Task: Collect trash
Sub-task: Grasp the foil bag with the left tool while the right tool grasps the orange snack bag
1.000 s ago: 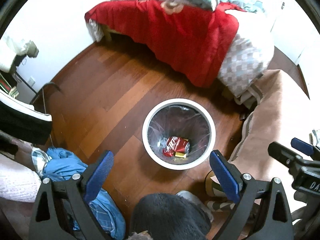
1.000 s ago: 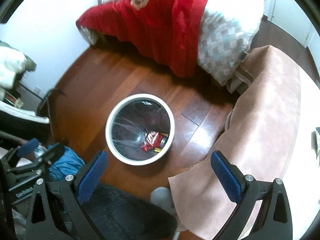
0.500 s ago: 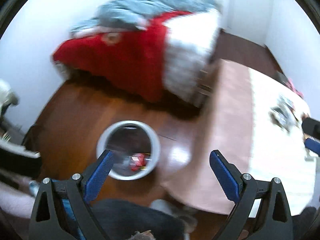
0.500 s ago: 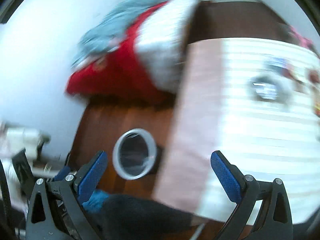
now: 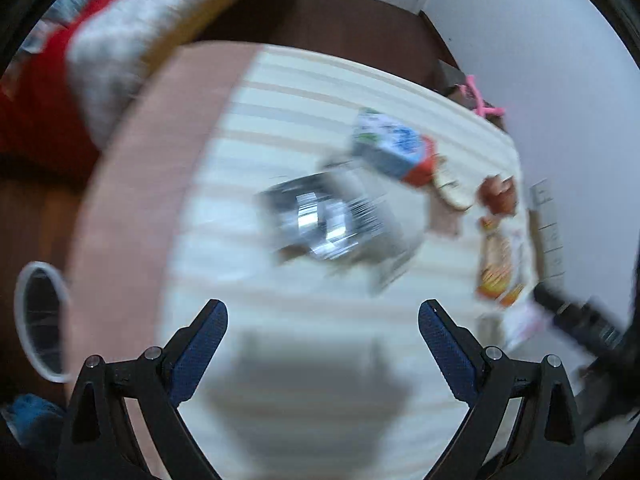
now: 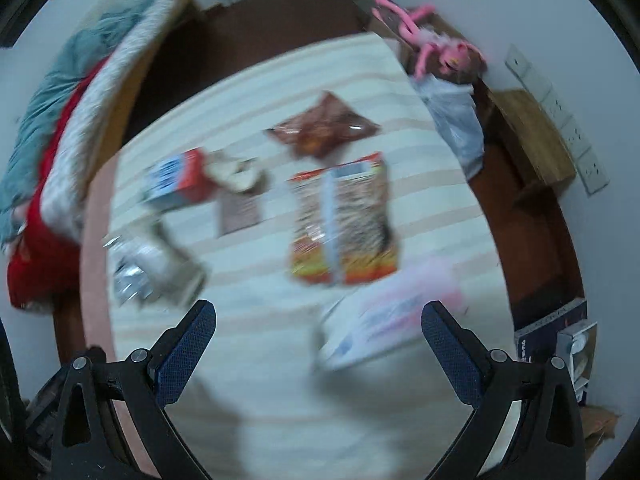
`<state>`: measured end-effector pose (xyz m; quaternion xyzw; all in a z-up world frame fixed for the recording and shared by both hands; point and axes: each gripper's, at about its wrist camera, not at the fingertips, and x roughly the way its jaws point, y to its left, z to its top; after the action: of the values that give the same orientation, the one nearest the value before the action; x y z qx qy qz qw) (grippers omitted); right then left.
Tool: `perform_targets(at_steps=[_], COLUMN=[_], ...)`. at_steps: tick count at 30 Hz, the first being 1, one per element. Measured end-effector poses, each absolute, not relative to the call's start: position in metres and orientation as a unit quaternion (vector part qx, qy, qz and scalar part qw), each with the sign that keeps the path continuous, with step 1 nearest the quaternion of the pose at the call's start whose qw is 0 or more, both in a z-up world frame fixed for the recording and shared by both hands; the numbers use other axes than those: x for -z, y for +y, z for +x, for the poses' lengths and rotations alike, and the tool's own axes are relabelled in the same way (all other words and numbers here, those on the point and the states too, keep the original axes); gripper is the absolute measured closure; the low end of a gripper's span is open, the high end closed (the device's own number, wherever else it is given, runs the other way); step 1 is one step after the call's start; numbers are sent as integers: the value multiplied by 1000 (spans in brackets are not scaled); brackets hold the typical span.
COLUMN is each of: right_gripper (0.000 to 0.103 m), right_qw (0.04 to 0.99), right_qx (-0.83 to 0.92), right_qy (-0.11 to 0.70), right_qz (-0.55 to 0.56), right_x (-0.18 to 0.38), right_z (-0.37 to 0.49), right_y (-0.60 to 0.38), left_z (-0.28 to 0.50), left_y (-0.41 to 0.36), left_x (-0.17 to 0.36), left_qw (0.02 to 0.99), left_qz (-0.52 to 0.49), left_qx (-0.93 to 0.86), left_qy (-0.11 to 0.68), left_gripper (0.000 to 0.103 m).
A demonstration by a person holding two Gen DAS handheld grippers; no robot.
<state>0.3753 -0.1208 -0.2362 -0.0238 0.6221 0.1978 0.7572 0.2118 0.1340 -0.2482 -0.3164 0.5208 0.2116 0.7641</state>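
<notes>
While both frames are smeared with blur, the left gripper [image 5: 322, 324] and right gripper [image 6: 318, 324] each hang with jaws spread wide and nothing between them, over a striped table [image 6: 256, 336]. Trash lies scattered there: a silvery crumpled wrapper [image 5: 320, 220] at twelve o'clock of the left gripper, an orange snack bag [image 6: 344, 220] at twelve o'clock of the right. The white bin [image 5: 40, 324] sits on the floor at nine o'clock in the left view.

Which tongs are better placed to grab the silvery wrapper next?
Probably left. The silvery wrapper lies almost centred ahead of the open left tongs, with the bin on that side. From the right tongs, also open, it sits far off to the left.
</notes>
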Motion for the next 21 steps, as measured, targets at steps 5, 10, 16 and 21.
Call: perform_targets(at_steps=[5,10,16,21], right_gripper=[3,3,3,5], right_qw=[746,749,747,743], right_qx=[-187,-189,-201,-187], right_qy=[640,635,631,637], right_qz=[9,-13,-51,-88], right_x=[259,268,274,290], right_z=[414,431,436,437], right_y=[-126,-103,-84,-70], left_z=[275,302,289,269], left_y=[132,132,122,124], left_x=[268,289,284,282], left_qw=[754,745,773,778], left_qz=[-329,-293,-212,-169], left_qx=[-210,-224,-225,-242], left_qy=[529,555,554,554], left_gripper=[33,70,92,96])
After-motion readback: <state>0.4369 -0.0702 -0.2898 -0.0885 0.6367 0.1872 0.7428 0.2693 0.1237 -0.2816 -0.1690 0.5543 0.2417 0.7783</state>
